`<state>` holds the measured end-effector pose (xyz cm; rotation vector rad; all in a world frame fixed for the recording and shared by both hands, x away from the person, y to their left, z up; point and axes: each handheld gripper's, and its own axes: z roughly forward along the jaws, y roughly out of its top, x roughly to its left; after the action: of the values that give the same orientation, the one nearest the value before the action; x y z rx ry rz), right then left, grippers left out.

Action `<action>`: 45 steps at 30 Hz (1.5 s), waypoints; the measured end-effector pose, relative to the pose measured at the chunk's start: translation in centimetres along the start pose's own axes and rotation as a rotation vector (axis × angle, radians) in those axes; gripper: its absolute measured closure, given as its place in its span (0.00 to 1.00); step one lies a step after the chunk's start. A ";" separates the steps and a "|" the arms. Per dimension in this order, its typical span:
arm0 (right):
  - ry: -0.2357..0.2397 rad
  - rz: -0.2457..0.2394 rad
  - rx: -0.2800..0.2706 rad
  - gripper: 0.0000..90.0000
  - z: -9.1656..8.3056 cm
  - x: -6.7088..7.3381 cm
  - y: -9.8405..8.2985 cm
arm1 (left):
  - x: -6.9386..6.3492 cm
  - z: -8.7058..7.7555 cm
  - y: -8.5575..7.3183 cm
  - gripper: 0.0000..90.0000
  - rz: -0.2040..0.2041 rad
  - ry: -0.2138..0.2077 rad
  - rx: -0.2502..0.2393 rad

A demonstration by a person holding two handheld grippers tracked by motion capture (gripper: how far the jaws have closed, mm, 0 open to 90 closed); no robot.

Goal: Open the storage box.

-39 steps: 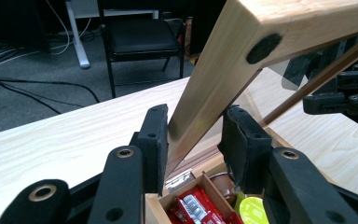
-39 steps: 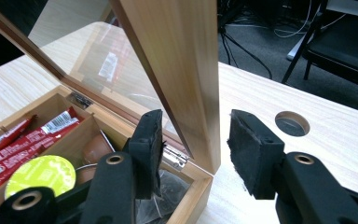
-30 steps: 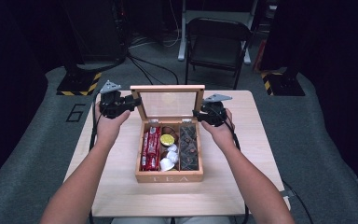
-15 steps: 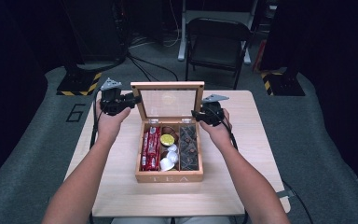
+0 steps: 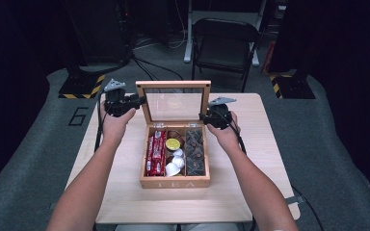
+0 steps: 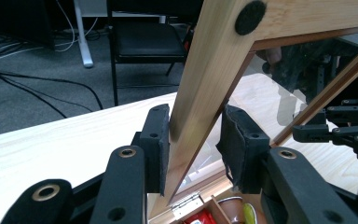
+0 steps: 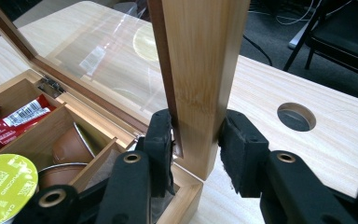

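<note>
While the wooden tea box (image 5: pixel 175 182) is sitting at the middle of the table (image 5: pixel 250 192), its glass-paned lid (image 5: pixel 173 102) is standing raised, upright at the box's far edge, and I am working both grippers at that lid.

Item: left gripper (image 5: pixel 134 101). In the left gripper view its jaws are straddling the lid's left side rail (image 6: pixel 205 88); one pad (image 6: pixel 156 144) is touching the wood, the other pad (image 6: pixel 235 144) is standing just clear of it. I am reading the jaws as part open around the rail, not clamped.

Item: right gripper (image 5: pixel 206 118). In the right gripper view the jaws are flanking the lid's right side rail (image 7: pixel 200 84) near its hinge end; the left pad (image 7: pixel 161 140) is lying against the wood, the right pad (image 7: pixel 237 149) is sitting just beside it with a thin gap. Again part open around the rail.

Item: box contents. Red packets (image 5: pixel 156 153) are lying in the left compartment, a yellow-topped capsule (image 5: pixel 173 144) and white capsules (image 5: pixel 175 162) in the middle one, dark pieces (image 5: pixel 194 151) in the right one.

Item: a black folding chair (image 5: pixel 225 41) is standing beyond the table's far edge.
</note>
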<state>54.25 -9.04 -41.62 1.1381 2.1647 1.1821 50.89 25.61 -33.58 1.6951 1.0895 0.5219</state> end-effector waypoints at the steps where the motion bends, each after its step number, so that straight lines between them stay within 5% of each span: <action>1: 0.000 0.000 0.000 0.71 0.0 0.0 0.0 | 0.0 0.0 0.0 0.70 0.000 0.001 0.000; 9: -0.014 -0.012 -0.008 0.72 0.2 0.0 0.0 | 0.3 0.2 0.0 0.74 0.001 0.025 0.022; 13: -0.018 -0.003 -0.012 0.72 0.3 0.0 0.0 | 1.0 0.0 -0.1 0.83 -0.048 -0.012 0.001; 29: -0.014 -0.008 -0.010 0.72 0.3 -0.1 0.1 | 0.8 0.1 -0.2 0.70 -0.015 0.031 0.029; 37: -0.015 0.004 -0.008 0.72 0.5 -0.2 0.2 | 0.2 -0.7 -0.1 0.64 -0.010 0.024 0.017; 45: -0.012 0.013 -0.007 0.72 0.7 -0.4 0.3 | -1.0 -1.2 -0.2 0.59 0.040 -0.011 0.033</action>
<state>55.12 -8.98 -41.72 1.1550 2.1455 1.1841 49.41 25.39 -33.14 1.7495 1.0639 0.5220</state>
